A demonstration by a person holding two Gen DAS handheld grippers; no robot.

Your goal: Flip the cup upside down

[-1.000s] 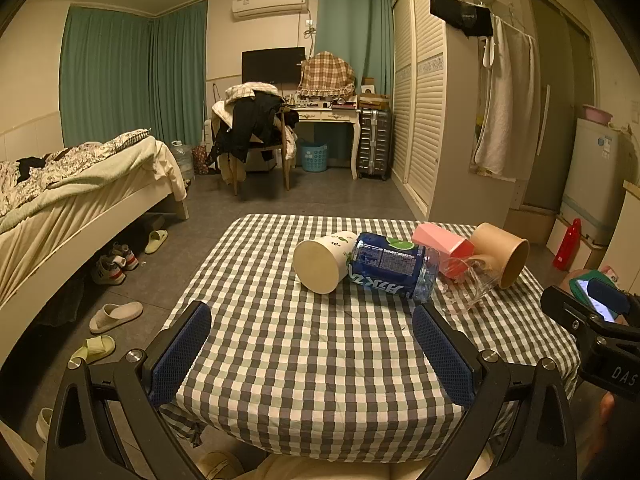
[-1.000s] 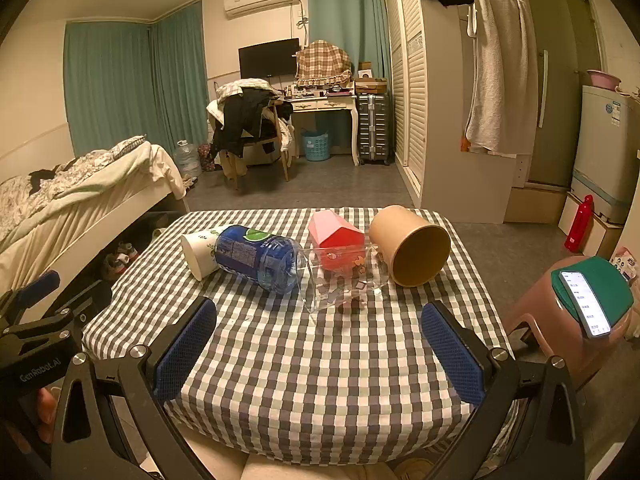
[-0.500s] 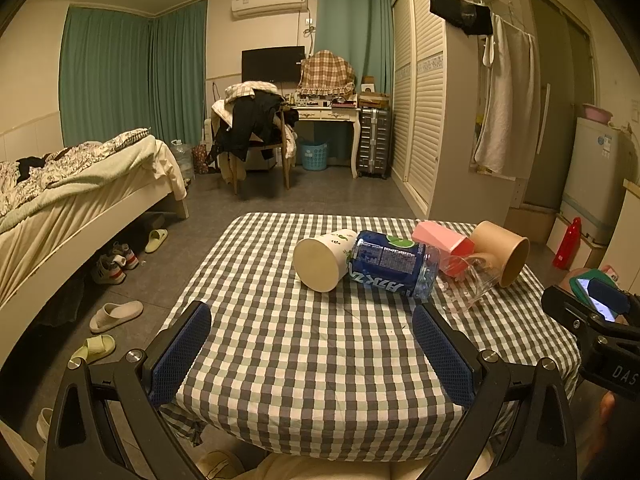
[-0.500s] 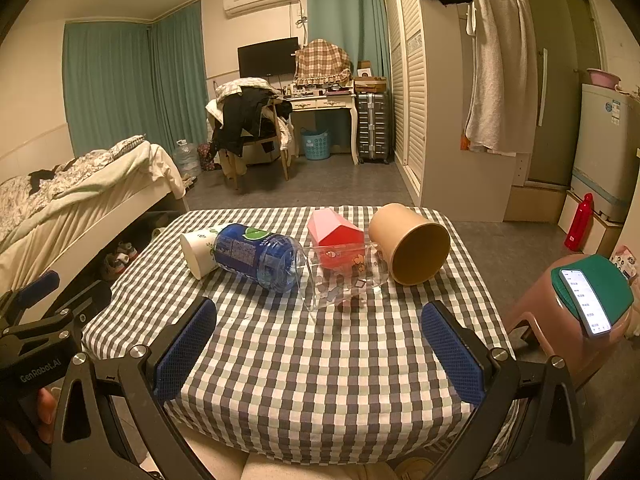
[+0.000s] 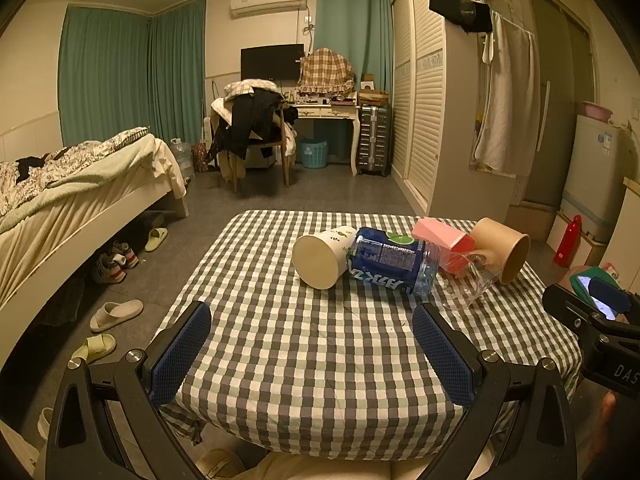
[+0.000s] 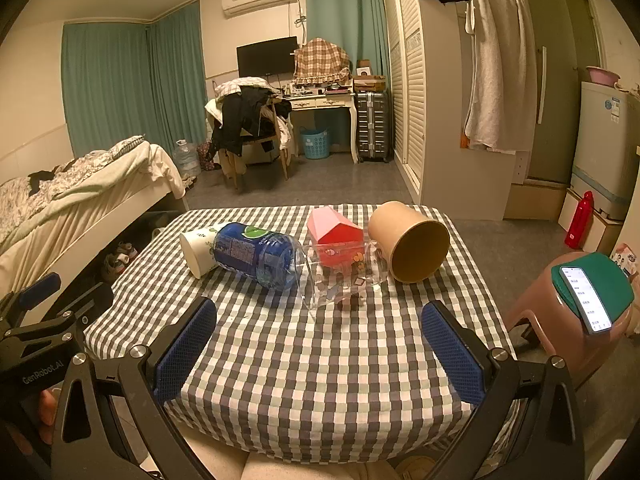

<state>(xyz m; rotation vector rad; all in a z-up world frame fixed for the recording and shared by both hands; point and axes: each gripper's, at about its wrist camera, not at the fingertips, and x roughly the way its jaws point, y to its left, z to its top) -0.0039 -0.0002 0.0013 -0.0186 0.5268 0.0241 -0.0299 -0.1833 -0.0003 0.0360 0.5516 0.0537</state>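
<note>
Several cups lie on their sides in a row on the checkered table [image 5: 304,360] [image 6: 320,360]. From left to right: a white paper cup [image 5: 322,256] [image 6: 198,250], a blue cup [image 5: 390,260] [image 6: 256,254], a clear glass cup [image 5: 470,276] [image 6: 344,272], a pink-red cup [image 5: 442,240] [image 6: 334,228] and a brown paper cup [image 5: 502,248] [image 6: 408,240]. My left gripper [image 5: 312,350] is open and empty near the table's front edge. My right gripper [image 6: 320,344] is open and empty, also short of the cups.
A pink stool [image 6: 560,320] with a green pad and a phone [image 6: 586,298] stands right of the table. A bed [image 5: 60,200] is at the left, slippers [image 5: 116,314] on the floor. A wardrobe [image 5: 432,120] and desk [image 5: 324,112] stand beyond.
</note>
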